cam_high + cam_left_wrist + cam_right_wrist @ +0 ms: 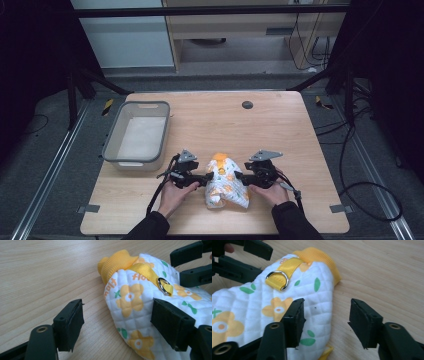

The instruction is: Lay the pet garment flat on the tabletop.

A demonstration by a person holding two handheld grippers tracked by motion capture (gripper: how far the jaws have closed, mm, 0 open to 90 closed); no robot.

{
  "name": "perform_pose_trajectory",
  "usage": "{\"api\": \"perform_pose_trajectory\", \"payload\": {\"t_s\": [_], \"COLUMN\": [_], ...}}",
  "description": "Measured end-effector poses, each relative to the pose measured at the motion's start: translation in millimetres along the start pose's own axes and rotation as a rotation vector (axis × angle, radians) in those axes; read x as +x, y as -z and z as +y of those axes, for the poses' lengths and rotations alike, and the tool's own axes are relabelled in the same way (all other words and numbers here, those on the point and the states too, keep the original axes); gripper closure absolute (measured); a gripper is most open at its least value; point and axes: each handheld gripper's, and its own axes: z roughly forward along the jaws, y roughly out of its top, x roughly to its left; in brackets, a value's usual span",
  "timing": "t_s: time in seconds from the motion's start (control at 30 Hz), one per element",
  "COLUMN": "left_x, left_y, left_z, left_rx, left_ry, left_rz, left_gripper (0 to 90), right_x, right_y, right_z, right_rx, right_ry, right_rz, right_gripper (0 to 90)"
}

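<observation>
A small white quilted garment [226, 186] with yellow flowers, a yellow ribbed collar [113, 262] and a metal D-ring [163, 286] on a yellow strap lies crumpled on the wooden table near its front edge. My left gripper [204, 179] stands open at the garment's left side; in the left gripper view [120, 325] one jaw rests over the fabric [132, 305] and the other over bare wood. My right gripper [239, 178] stands open at the garment's right side. In the right gripper view [328, 321] the garment's edge [322, 315] lies between its jaws.
A grey plastic basket [111, 137] with a white bottom stands on the left of the table. A black round cable port [247, 104] sits near the far edge. Bare wood [280, 135] stretches across the middle and right. Black stands and cables surround the table.
</observation>
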Motion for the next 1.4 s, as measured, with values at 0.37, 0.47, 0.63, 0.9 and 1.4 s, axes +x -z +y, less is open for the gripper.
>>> {"api": "perform_pose_trajectory", "payload": {"t_s": [0.37,0.47,0.63,0.9,1.4], "left_x": [-2.5,-1.2,-4.7,-7.0,-35.7], "left_y": [-8.9,-11.7,-11.7,-2.7,47.8], "left_z": [-6.8,-8.8,-9.1,-7.3,8.5], "left_rx": [0.031,0.048,0.06,0.042,-0.045], "left_ry": [-0.007,0.017,0.02,-0.017,-0.152], "left_rz": [-0.049,-0.092,-0.135,-0.119,-0.06], "left_gripper": [32.6,39.6,60.9,76.9,88.2], "right_x": [1.2,0.5,-0.3,-0.6,14.2], "right_y": [-3.1,-2.6,-2.8,0.7,52.9], "right_z": [-2.0,-1.9,-1.9,-1.0,4.4], "right_rx": [0.054,0.061,0.062,0.041,-0.098], "right_ry": [-0.016,-0.017,-0.02,-0.028,0.015], "right_rz": [0.058,0.063,0.07,0.081,0.144], "right_gripper": [77.8,85.4,88.4,88.6,88.9]}}
